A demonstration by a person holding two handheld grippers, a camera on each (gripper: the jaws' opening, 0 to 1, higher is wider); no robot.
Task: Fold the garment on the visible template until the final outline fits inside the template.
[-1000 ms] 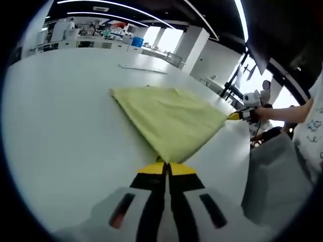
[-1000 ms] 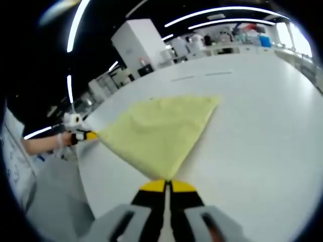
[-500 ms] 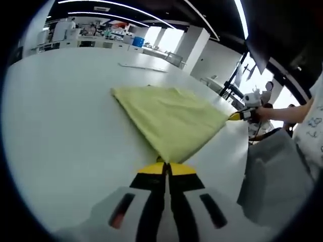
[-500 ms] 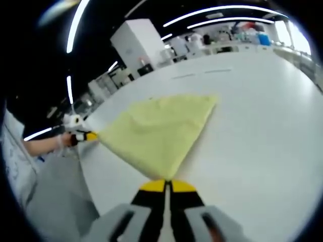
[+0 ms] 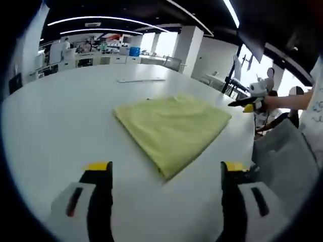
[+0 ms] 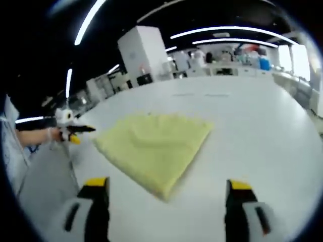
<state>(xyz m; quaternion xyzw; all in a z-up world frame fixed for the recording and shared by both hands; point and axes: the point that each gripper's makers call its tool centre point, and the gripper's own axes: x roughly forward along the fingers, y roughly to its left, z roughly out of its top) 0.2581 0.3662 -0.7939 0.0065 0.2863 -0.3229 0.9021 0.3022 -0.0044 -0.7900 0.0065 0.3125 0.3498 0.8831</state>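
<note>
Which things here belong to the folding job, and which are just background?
Job:
- folded yellow garment lying flat on the white table
- left hand-held gripper, open, off the cloth
- right hand-held gripper, open, off the cloth

Background:
- white pillar
- benches with blue container

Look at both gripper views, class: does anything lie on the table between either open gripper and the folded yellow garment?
Nothing visible does. In the left gripper view only bare white table separates the left gripper from the yellow garment. In the right gripper view the same holds for the right gripper and the garment's near corner.
</note>
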